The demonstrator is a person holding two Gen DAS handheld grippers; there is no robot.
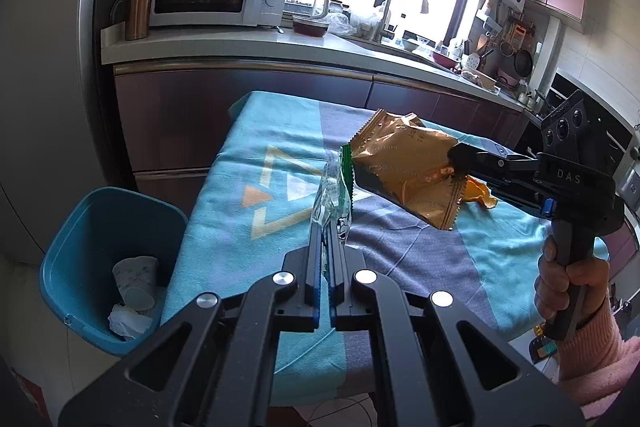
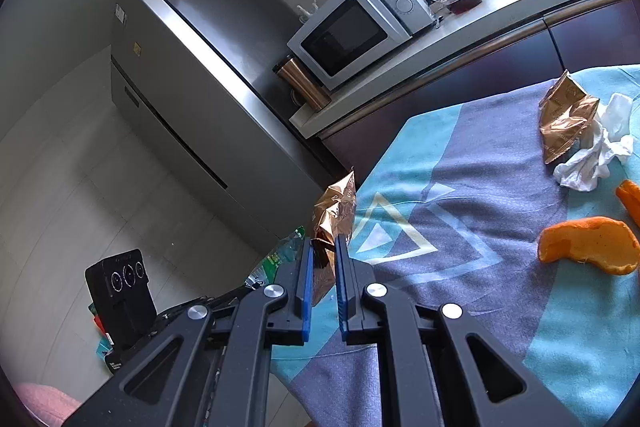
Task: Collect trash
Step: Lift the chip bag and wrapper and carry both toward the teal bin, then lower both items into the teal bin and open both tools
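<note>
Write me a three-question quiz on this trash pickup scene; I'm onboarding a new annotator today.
1. True or false: the blue bin is empty.
2. What does the right gripper hold?
A. an orange peel
B. a gold snack wrapper
C. a paper cup
3. Fill in: the left gripper is shut on a clear and ____ wrapper.

Key
1. False: a paper cup and crumpled paper lie in it.
2. B: the gold snack wrapper sits between its pads; the orange peel lies on the tablecloth.
3. green
</note>
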